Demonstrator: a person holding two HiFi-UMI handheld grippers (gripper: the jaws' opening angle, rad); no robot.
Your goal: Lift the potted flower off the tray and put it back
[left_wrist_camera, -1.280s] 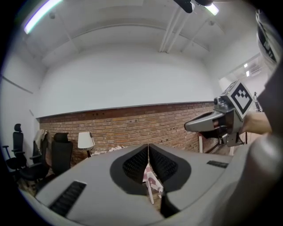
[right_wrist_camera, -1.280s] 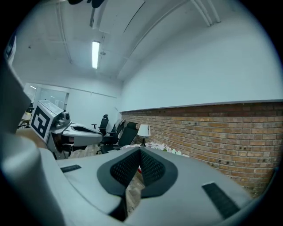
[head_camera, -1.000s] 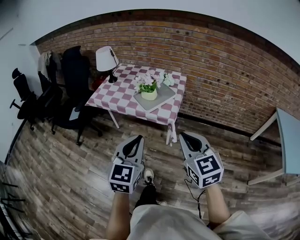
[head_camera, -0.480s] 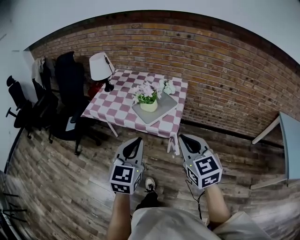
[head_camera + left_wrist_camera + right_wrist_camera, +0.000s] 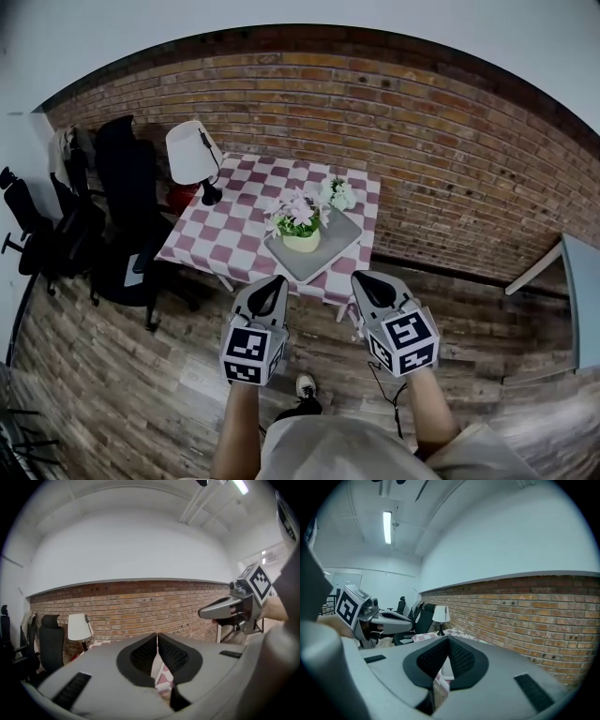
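The potted flower (image 5: 300, 223), pink and white blooms in a cream pot, stands on a grey tray (image 5: 336, 242) on the red-and-white checkered table (image 5: 217, 236). Both grippers hover side by side just short of the table's near edge, pointing at it. My left gripper (image 5: 277, 280) is shut and empty, its jaws meeting at the tip in the left gripper view (image 5: 157, 635). My right gripper (image 5: 359, 278) is likewise shut with nothing in it (image 5: 448, 639). Neither touches the tray or the pot. Each gripper view shows the other gripper beside it.
A white-shaded lamp (image 5: 189, 156) stands at the table's left corner, and a small white flower bunch (image 5: 337, 193) sits behind the tray. Black office chairs (image 5: 112, 220) crowd the left. A brick wall (image 5: 450, 178) runs behind. A pale table (image 5: 579, 295) stands at the right edge.
Both grippers have travelled forward over the wooden floor towards the table, which now lies closer in the head view. Their jaws stayed shut.
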